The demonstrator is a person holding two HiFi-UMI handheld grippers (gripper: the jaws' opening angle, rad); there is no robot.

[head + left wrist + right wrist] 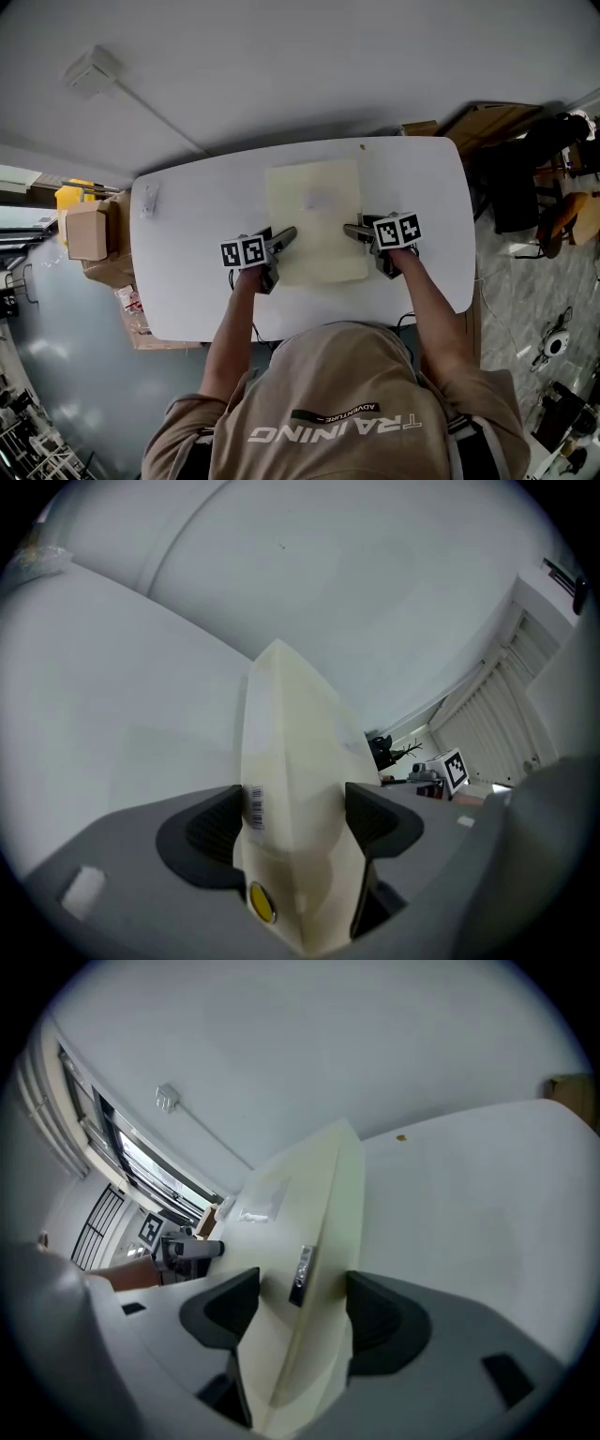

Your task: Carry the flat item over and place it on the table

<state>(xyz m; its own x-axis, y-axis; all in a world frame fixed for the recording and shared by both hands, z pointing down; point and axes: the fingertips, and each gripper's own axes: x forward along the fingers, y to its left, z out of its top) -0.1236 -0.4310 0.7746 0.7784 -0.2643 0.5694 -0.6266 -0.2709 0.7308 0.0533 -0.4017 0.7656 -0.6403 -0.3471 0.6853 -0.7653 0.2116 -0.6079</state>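
Observation:
The flat item (314,216) is a cream, thin rectangular package with a barcode sticker near its edge. It lies level over the middle of the white table (187,281); I cannot tell whether it touches the top. My left gripper (284,236) is shut on its left edge and my right gripper (354,230) on its right edge. In the left gripper view the package (291,752) runs edge-on between the dark pads of that gripper (292,822). The right gripper view shows the same package (314,1213) clamped in the gripper (300,1302).
A small white object (150,199) lies on the table's far left. Cardboard boxes (89,230) stand on the floor to the left. Wooden boards (487,122) and dark furniture (525,187) are at the right. The wall runs behind the table.

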